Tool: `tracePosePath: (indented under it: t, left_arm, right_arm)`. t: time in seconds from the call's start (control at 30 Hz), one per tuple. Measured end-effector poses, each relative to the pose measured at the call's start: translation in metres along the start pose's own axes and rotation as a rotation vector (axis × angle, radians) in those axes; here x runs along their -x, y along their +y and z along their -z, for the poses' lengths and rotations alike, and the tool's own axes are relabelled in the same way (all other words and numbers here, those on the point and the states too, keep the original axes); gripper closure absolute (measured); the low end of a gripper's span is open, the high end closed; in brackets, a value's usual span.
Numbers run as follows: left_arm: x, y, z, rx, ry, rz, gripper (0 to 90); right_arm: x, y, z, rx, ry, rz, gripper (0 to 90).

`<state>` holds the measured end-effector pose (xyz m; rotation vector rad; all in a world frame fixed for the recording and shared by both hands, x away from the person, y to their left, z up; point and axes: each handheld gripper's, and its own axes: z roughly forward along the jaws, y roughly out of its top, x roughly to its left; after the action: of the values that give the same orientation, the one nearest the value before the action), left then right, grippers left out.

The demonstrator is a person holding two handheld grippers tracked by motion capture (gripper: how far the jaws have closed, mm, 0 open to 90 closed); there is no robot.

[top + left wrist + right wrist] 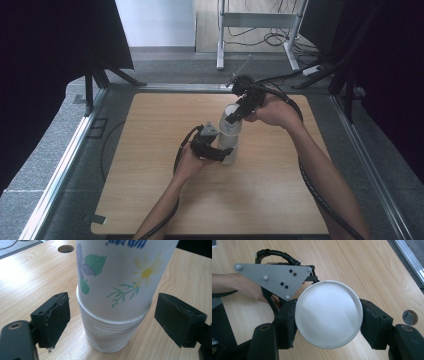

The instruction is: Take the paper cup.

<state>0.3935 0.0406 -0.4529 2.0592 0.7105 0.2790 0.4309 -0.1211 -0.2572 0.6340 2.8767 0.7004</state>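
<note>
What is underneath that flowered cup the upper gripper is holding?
Under the flowered cup sits a stack of plain white cups standing on the wooden table; it is nested into the top one. How many are stacked is hard to count, and their insides are covered.

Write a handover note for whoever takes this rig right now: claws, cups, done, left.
Left claw: open, pads either side of the cup stack and clear of it.
Right claw: shut on the flowered top cup, gripped from above across its sides.
Cups: the stack stands upside down near the middle of the table; the top cup looks partly lifted off, its rim still around the stack.
Done: top cup gripped, stack released.
Left: probably pull the top cup clear and set it down.
</note>
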Motion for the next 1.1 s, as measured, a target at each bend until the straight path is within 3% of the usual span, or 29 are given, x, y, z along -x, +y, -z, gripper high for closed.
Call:
tracePosePath:
  t: [0.53,1.1]
  left_arm:
    - [0.004,0.009,0.019,-0.022,-0.073,-0.043,1.0]
    - [0.010,0.005,0.035,-0.025,-0.187,-0.069,0.0]
  right_arm:
    - [-0.006,-0.020,0.019,0.068,0.007,0.024,36.3]
    - [-0.014,-0.058,0.030,0.141,0.040,0.037,36.3]
